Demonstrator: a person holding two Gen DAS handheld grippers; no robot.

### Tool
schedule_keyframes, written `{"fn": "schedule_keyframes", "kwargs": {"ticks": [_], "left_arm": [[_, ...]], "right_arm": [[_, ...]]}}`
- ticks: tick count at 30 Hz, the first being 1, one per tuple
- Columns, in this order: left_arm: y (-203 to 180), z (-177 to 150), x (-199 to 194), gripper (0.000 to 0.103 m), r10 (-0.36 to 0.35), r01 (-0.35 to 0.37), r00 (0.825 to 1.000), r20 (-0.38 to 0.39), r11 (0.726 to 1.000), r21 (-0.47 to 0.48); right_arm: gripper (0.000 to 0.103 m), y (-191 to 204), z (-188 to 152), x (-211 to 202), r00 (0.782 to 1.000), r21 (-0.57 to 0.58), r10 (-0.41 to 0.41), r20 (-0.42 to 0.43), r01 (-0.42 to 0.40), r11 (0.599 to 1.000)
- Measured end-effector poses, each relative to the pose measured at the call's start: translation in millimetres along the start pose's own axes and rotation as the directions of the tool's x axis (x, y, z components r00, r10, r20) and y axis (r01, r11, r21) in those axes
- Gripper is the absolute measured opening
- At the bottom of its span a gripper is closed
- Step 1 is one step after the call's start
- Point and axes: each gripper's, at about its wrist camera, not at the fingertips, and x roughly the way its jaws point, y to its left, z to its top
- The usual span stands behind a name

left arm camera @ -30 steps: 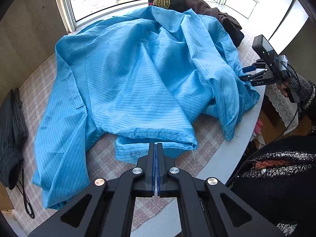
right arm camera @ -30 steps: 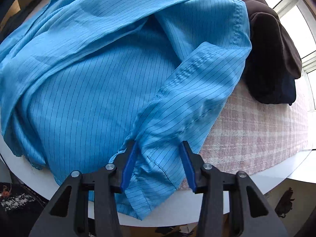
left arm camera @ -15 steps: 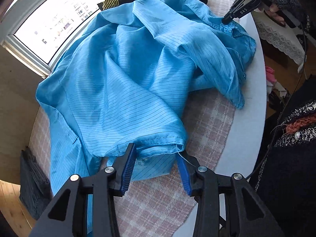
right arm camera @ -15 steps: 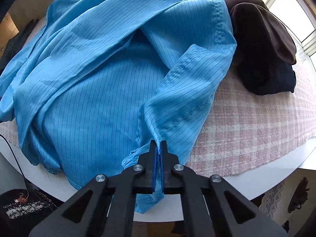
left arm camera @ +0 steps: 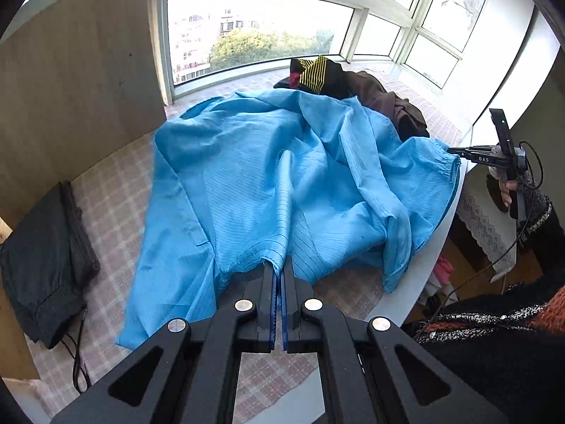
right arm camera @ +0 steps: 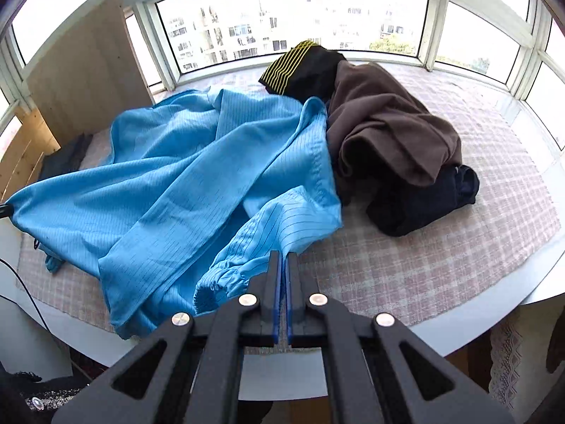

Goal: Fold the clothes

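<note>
1. We've got the blue striped garment (left arm camera: 282, 176) spread rumpled across the middle of the bench (right arm camera: 441, 304), one edge spilling toward the near rim.
2. Our left tongs (left arm camera: 278, 275) are clenched on the hem, cloth pinched between the blue pads.
3. Our right tongs (right arm camera: 283, 265) are clamped too, gripping the fabric right beside the gathered cuff (right arm camera: 219, 279) of a sleeve.
4. To our eye, we're set to lift and spread it out. Best done by drawing both grips apart evenly, keeping the cloth taut but not yanked, so the heaped folds in the middle fall flat.
5. Watch the sleeve: it looks twisted over the body, so we'd want it clear before any fold goes in.
6. Thin, slippery-looking fabric, we reckon; it may slide if we ease the pinch.
7. Just past the blue cloth, touching it, sits a pile of dark clothes (right arm camera: 388, 134), brown on top with a yellow-striped piece behind.
8. Off at the far left lies a folded dark garment (left arm camera: 46, 258).
9. A pink checked cloth (right arm camera: 423, 247) covers the bench.
10. Bay windows (right arm camera: 282, 21) curve round behind, and a wooden panel (left arm camera: 77, 88) stands at the left.
</note>
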Motion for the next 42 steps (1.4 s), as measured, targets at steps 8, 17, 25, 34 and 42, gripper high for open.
{"fn": "schedule_keyframes", "kwargs": {"ticks": [8, 17, 25, 34, 42], "left_arm": [[69, 33, 67, 0.012, 0.293, -0.297, 0.951, -0.101, 0.954, -0.027], [44, -58, 97, 0.041, 0.112, -0.152, 0.955, -0.275, 0.980, -0.132], [-2, -113, 136, 0.041, -0.058, -0.041, 0.934, -0.353, 0.963, -0.268], [-22, -104, 183, 0.012, -0.004, -0.093, 0.919, -0.395, 0.970, -0.226], [-30, -97, 166, 0.007, 0.003, -0.086, 0.930, -0.369, 0.974, -0.211]], "right_arm": [[0.002, -39, 37, 58, 0.983, 0.005, -0.150, -0.107, 0.152, 0.988], [0.003, -54, -16, 99, 0.955, 0.051, -0.071, -0.290, 0.090, 0.995], [0.022, -57, -24, 102, 0.949, 0.054, -0.085, -0.304, 0.106, 0.993], [0.033, -54, -23, 80, 0.953, 0.011, -0.068, -0.294, 0.075, 0.997], [0.050, -40, -16, 77, 0.954, -0.017, -0.058, -0.293, 0.055, 0.998]]}}
